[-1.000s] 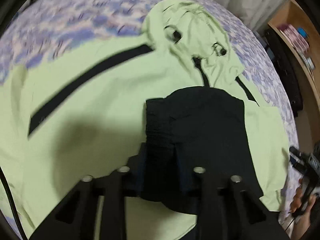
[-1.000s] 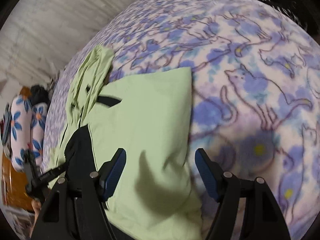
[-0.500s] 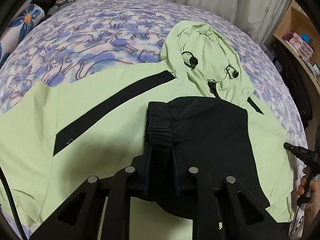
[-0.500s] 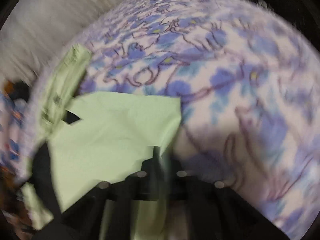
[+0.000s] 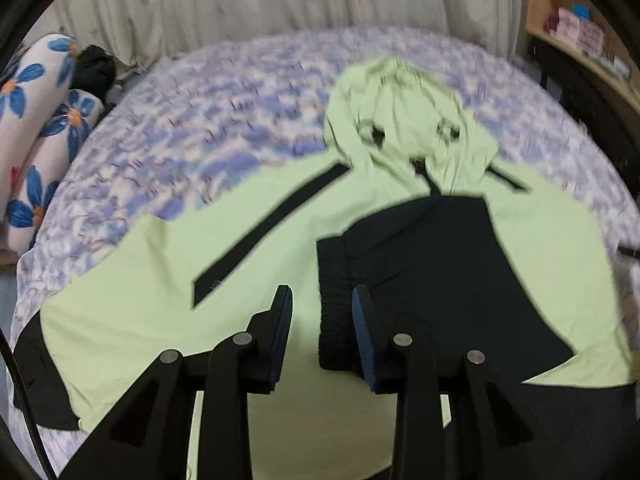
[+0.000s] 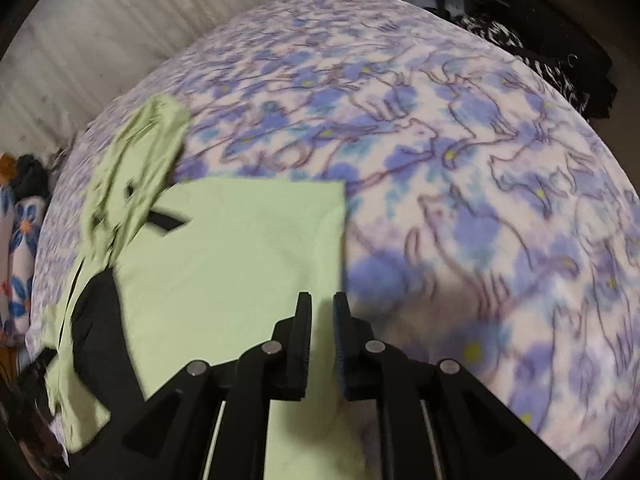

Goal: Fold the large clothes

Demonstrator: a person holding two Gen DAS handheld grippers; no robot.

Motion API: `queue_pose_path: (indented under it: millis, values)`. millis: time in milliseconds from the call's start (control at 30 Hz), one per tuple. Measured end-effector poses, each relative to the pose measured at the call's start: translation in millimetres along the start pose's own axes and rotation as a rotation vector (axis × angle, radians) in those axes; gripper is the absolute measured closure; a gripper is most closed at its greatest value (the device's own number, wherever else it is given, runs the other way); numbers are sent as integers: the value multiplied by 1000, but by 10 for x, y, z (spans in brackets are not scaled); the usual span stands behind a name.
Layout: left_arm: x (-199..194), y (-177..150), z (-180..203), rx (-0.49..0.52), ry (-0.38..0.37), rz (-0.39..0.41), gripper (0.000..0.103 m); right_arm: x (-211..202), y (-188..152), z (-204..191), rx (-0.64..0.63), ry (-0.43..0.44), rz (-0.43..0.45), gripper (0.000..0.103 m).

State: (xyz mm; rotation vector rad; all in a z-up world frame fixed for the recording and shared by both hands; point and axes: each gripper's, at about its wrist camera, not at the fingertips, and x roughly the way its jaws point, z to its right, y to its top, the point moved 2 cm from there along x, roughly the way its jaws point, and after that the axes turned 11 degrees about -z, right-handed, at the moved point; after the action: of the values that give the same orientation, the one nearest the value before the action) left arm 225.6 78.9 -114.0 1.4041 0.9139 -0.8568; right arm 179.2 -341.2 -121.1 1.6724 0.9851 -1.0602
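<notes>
A light green hooded jacket (image 5: 168, 264) with black stripes lies spread on the bed, hood (image 5: 404, 120) at the far end. Its black sleeve (image 5: 432, 264) is folded across the body, the ribbed cuff (image 5: 336, 320) nearest me. My left gripper (image 5: 322, 308) is open above the jacket, the cuff lying loose just inside its right finger. In the right wrist view the jacket (image 6: 240, 256) has a straight folded edge on the right. My right gripper (image 6: 320, 312) hangs over that edge with its jaws a narrow gap apart; green cloth shows between them, grip unclear.
A fleece blanket (image 6: 460, 168) with a purple and blue cat pattern covers the bed. Flowered pillows (image 5: 36, 120) and a dark bundle (image 5: 94, 68) lie at the far left. A wooden shelf (image 5: 580, 40) stands at the right. Curtains (image 5: 280, 0) hang behind.
My left gripper has opened, let go of the black cuff and drawn back. My right gripper went from wide open to nearly shut at the jacket's right edge.
</notes>
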Motion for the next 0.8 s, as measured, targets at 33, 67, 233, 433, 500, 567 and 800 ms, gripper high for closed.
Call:
queue_pose_path:
  millis: [33, 67, 233, 433, 500, 567, 800]
  values:
    - [-59, 11, -15, -13, -1, 13, 74, -5, -103, -92, -20, 13, -12, 92]
    - [-132, 12, -17, -32, -18, 29, 74, 1, -198, -199, -41, 32, -24, 92]
    - [-117, -41, 261, -34, -133, 16, 74, 108, -554, -849, -148, 113, -61, 86]
    - [348, -335, 708, -55, -182, -101, 74, 398, -804, -1403, -276, 92, -66, 64]
    - [541, -402, 758, -53, -127, -143, 74, 483, -772, -1282, -256, 32, -63, 64]
    - [630, -426, 719, -58, -122, -139, 74, 495, -696, -1047, -208, -21, -48, 67]
    - [686, -393, 543, -94, -157, -136, 74, 338, -430, 20, -19, -117, -13, 103]
